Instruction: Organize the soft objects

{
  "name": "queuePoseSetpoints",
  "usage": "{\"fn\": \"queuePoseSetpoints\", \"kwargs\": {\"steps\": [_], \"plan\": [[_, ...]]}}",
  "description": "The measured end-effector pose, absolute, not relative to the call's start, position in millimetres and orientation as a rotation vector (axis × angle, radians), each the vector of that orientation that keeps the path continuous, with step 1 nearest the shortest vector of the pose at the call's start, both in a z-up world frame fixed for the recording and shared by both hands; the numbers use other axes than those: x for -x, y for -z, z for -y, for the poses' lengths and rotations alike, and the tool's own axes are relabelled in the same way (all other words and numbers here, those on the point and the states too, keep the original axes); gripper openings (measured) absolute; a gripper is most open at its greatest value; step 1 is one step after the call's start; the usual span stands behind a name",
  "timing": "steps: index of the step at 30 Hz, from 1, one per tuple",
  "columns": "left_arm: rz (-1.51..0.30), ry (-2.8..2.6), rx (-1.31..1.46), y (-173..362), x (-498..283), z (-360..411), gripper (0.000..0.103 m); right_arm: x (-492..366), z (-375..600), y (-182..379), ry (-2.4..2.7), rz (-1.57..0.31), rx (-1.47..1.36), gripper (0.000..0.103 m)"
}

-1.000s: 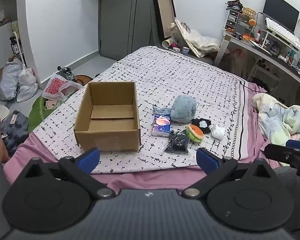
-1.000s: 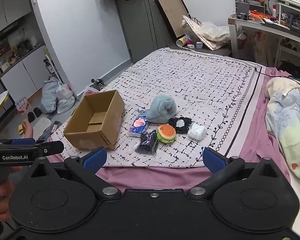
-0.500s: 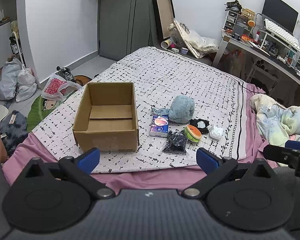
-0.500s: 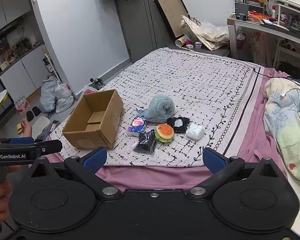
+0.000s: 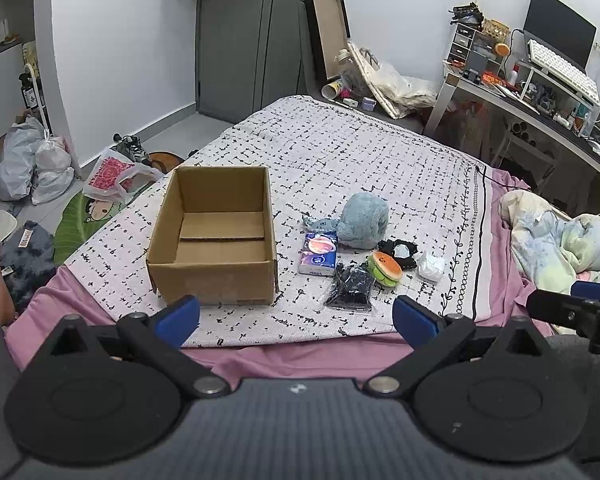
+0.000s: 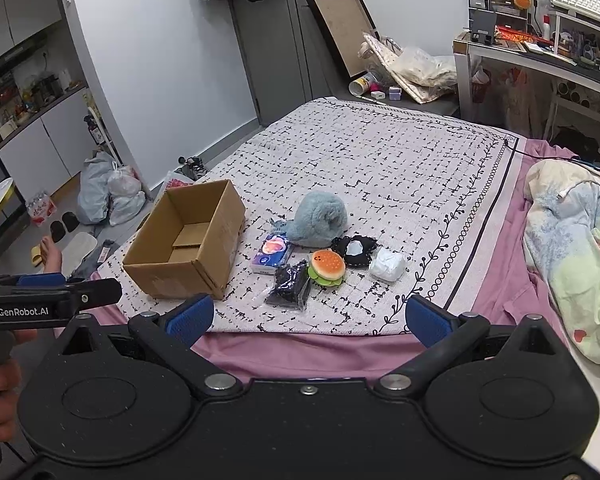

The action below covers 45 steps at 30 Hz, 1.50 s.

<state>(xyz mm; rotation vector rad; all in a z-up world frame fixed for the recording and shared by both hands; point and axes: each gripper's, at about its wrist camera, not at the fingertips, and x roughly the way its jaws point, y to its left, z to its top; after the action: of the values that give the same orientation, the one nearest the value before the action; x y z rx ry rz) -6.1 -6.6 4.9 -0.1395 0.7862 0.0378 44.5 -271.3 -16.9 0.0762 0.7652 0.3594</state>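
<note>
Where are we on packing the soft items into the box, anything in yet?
Nothing is packed: the open brown cardboard box shows only its bare floor. Nothing is in hand either; the left gripper and right gripper both hang open short of the bed. All six items remain on the patterned bedspread: fluffy blue plush, tissue pack, black mesh bag, burger squishy, black lace piece, white soft bundle.

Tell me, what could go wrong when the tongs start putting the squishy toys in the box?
The toys sit bunched together, so grabbing the burger squishy might drag the black bag touching it. The fluffy blue plush looks wide, so the open right tongs could pinch only fur and drop it. The cardboard box stands loose on the soft bed cover, so a bump from the left tongs might shove it.
</note>
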Motion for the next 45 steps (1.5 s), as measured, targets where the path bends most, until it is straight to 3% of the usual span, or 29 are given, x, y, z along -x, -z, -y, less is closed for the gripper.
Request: {"fn": "queuePoseSetpoints", "kwargs": {"steps": [45], "plan": [[-0.786,-0.036,0.135,-5,7,12,0.102,-53,279,18,-0.385,-0.77,-0.11,0.103]]}}
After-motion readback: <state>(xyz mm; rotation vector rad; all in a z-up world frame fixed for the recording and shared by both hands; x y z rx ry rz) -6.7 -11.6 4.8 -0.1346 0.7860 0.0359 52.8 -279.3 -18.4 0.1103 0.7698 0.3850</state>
